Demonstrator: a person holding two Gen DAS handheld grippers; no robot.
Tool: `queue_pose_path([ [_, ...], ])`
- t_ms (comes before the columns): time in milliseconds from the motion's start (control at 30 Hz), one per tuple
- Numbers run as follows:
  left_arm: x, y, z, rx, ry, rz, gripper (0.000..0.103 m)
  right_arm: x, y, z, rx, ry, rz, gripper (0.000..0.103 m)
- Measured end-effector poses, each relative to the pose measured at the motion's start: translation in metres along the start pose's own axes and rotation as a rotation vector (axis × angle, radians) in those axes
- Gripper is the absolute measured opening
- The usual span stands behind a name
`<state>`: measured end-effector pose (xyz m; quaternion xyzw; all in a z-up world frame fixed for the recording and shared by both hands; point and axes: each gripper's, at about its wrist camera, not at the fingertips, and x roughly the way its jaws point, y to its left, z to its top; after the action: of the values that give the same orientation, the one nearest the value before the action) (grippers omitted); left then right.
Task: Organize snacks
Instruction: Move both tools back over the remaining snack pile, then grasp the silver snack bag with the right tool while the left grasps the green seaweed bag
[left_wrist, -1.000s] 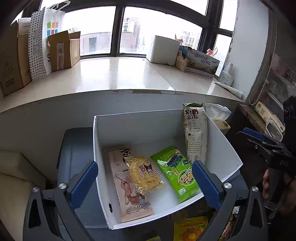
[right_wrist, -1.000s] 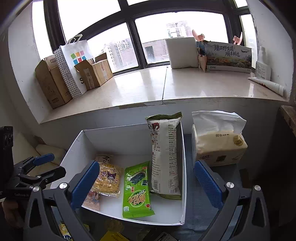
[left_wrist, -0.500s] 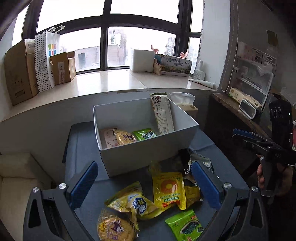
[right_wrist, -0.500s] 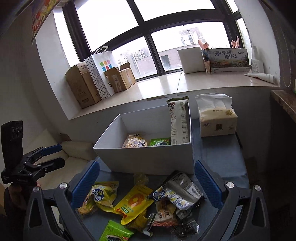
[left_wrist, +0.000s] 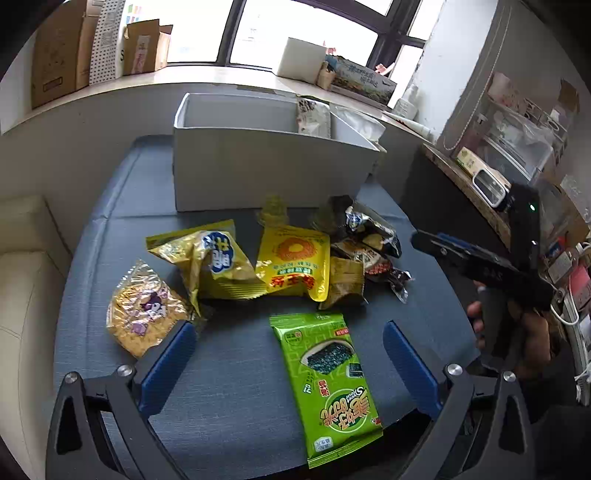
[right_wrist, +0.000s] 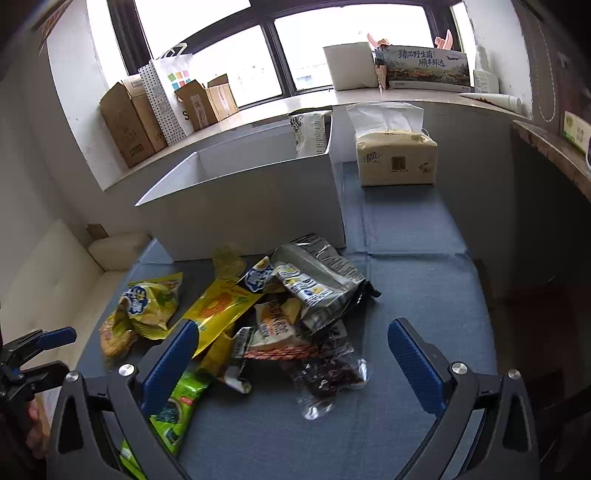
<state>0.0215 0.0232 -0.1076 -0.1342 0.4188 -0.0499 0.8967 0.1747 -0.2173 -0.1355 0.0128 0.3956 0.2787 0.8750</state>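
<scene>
Several snack packets lie loose on the blue table in front of a white box (left_wrist: 266, 173). My left gripper (left_wrist: 290, 354) is open and empty, low over a green seaweed packet (left_wrist: 328, 384), with a clear noodle-snack bag (left_wrist: 144, 310) at its left finger. A yellow chip bag (left_wrist: 214, 264) and a yellow packet (left_wrist: 295, 262) lie beyond. My right gripper (right_wrist: 291, 354) is open and empty over a heap of dark and silver packets (right_wrist: 314, 284) and a clear packet of dark fruit (right_wrist: 328, 376). A tall packet (right_wrist: 310, 127) stands in the white box (right_wrist: 255, 206).
A tissue pack (right_wrist: 395, 155) stands right of the box. Cardboard boxes (right_wrist: 129, 125) and a paper bag (right_wrist: 166, 96) sit on the window ledge. A cream cushion (left_wrist: 22, 288) lies left of the table. A dark shelf (left_wrist: 465, 184) stands at the right.
Both grippers have pulled back from above the box and dropped low over the loose packets in front of it. The box now sits farther away.
</scene>
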Motion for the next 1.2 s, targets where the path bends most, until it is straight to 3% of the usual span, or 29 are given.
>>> queue_pose_path([
  [67, 0.005, -0.006, -0.003, 0.015, 0.015, -0.021, 0.103, 0.016, -0.007, 0.009, -0.016, 0.018, -0.001, 0.103],
  [167, 0.010, -0.015, -0.006, 0.048, 0.036, -0.028, 0.103, 0.050, -0.016, 0.023, -0.023, 0.100, 0.083, 0.103],
  [367, 0.014, -0.018, -0.007, 0.063, 0.049, -0.032, 0.103, 0.094, -0.008, 0.035, -0.281, 0.201, 0.051, 0.103],
  [467, 0.019, -0.022, -0.007, 0.080, 0.064, -0.027, 0.103, 0.103, -0.020, 0.040, -0.233, 0.242, 0.148, 0.103],
  [533, 0.022, -0.025, -0.009, 0.088, 0.073, -0.026, 0.103, 0.104, -0.021, 0.039, -0.235, 0.255, 0.138, 0.103],
  [600, 0.029, -0.027, -0.011, 0.094, 0.093, -0.023, 0.103, 0.098, -0.016, 0.035, -0.250, 0.226, 0.128, 0.092],
  [633, 0.031, -0.028, -0.012, 0.095, 0.100, -0.018, 0.103, 0.095, -0.014, 0.033, -0.252, 0.213, 0.127, 0.077],
  [667, 0.033, -0.029, -0.013, 0.099, 0.106, -0.018, 0.103, 0.094, -0.012, 0.031, -0.250, 0.209, 0.102, 0.074],
  [867, 0.042, -0.032, -0.018, 0.115, 0.132, -0.013, 0.103, 0.082, -0.003, 0.022, -0.200, 0.193, 0.128, 0.067],
  [1067, 0.060, -0.033, -0.022, 0.106, 0.180, -0.016, 0.103, 0.019, 0.015, 0.019, -0.181, 0.044, 0.095, 0.065],
  [1200, 0.078, -0.039, -0.024, 0.127, 0.209, 0.045, 0.103, -0.025, 0.016, 0.016, -0.105, -0.033, 0.077, 0.065],
])
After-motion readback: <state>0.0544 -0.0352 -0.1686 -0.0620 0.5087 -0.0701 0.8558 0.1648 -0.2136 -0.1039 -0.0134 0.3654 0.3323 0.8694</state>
